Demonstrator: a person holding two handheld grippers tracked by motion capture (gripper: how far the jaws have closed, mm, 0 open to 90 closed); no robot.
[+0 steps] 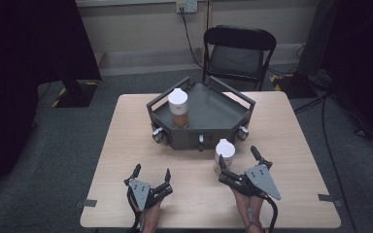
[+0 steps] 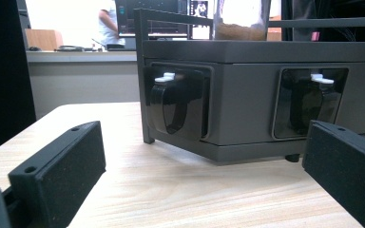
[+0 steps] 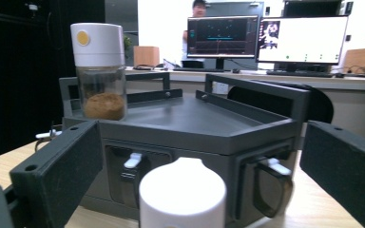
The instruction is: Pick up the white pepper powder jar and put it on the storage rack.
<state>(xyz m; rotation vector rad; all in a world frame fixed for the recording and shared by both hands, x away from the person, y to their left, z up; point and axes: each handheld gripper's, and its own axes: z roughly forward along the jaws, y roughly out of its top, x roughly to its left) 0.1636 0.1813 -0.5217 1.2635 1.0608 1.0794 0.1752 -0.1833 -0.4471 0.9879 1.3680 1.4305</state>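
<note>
On the pale wooden table [image 1: 126,145] my left gripper [image 1: 149,182] and right gripper [image 1: 243,167] spread their fingers wide, empty; grey carpet [image 1: 53,160] surrounds, a black folding chair [image 1: 238,53] beyond.

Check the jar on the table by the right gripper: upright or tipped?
Upright. The jar stands on the table with its white cap on top, between the open right gripper jaws and untouched by them.

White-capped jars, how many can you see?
2. One white-capped clear jar of brown powder stands on the dark grey tray; the other white-capped jar stands on the wooden table before the right gripper.
</note>
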